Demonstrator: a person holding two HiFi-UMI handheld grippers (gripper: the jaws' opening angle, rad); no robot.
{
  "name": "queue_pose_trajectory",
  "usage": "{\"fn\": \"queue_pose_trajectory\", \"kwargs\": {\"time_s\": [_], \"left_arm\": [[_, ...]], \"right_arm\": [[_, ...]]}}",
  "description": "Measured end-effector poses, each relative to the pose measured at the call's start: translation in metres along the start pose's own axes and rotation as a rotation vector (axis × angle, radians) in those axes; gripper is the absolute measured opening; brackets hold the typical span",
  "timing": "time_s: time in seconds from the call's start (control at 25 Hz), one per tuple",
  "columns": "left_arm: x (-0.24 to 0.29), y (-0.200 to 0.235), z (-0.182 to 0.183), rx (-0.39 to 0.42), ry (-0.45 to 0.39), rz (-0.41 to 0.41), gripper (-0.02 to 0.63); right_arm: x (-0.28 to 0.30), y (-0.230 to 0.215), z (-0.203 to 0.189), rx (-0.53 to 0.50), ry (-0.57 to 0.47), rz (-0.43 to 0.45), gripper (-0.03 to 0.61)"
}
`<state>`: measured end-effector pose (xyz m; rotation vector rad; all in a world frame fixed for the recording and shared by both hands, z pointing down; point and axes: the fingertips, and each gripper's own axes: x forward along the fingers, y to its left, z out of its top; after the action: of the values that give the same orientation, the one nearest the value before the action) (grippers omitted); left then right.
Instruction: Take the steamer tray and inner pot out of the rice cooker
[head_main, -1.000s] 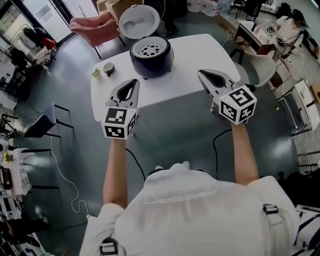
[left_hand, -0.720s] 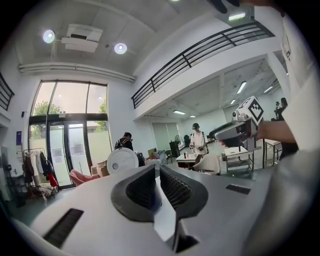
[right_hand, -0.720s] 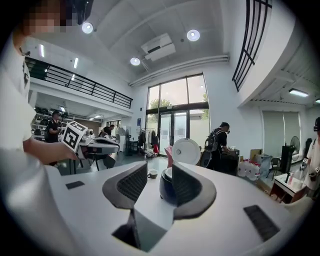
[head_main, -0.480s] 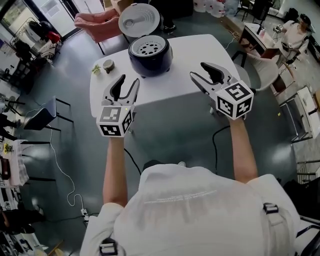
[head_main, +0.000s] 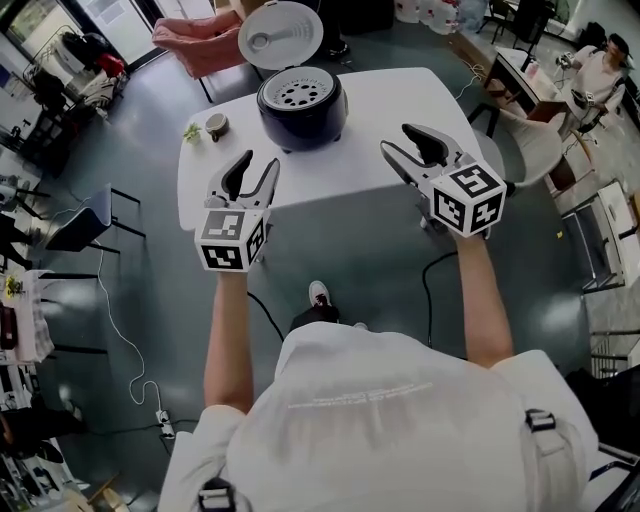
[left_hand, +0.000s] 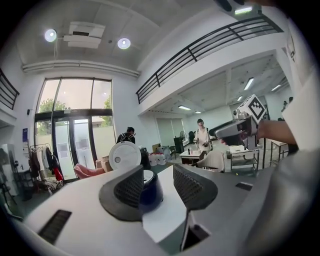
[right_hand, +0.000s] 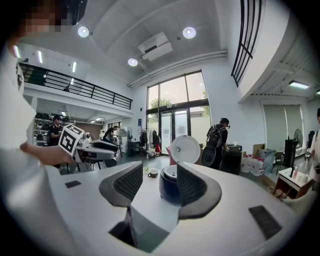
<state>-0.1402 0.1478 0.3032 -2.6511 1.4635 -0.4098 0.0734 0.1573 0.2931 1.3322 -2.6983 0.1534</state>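
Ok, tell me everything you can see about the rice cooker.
The rice cooker is a round, glossy dark-blue body standing upright on the white table, toward its far side. Its white lid is hinged open at the back. A pale steamer tray dotted with holes sits in the top. Only the table touches it.

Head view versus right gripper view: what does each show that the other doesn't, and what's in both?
Only the head view: the perforated top of the steamer tray sitting in the rice cooker, and a cable on the floor.
Only the right gripper view: ceiling lights and a balcony railing.
Both: the cooker with its lid up, the cup, the white table, the left gripper and the right gripper. Both grippers' jaws have just been opening and grip nothing.
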Motion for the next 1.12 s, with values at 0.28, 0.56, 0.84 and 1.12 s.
{"fn": "queue_pose_trajectory", "kwargs": {"time_s": [0.28, 0.56, 0.84, 1.12], "left_arm": [[0.026, 0.018, -0.02, -0.043, 0.0, -0.005, 0.208], [0.088, 0.064, -0.038, -0.037, -0.006, -0.005, 0.207], [0.164, 0.132, -0.032, -0.082, -0.063, -0.03, 0.206], [0.223, 0.183, -0.039, -0.125, -0.075, -0.061, 0.206]], "right_arm": [[0.032, -0.011, -0.015, 0.001, 0.063, 0.014, 0.224], [0.097, -0.054, -0.021, 0.036, 0.1, 0.004, 0.224], [0.194, -0.103, -0.001, 0.034, 0.134, -0.004, 0.224], [0.266, -0.141, -0.002, 0.047, 0.187, -0.028, 0.233]]}}
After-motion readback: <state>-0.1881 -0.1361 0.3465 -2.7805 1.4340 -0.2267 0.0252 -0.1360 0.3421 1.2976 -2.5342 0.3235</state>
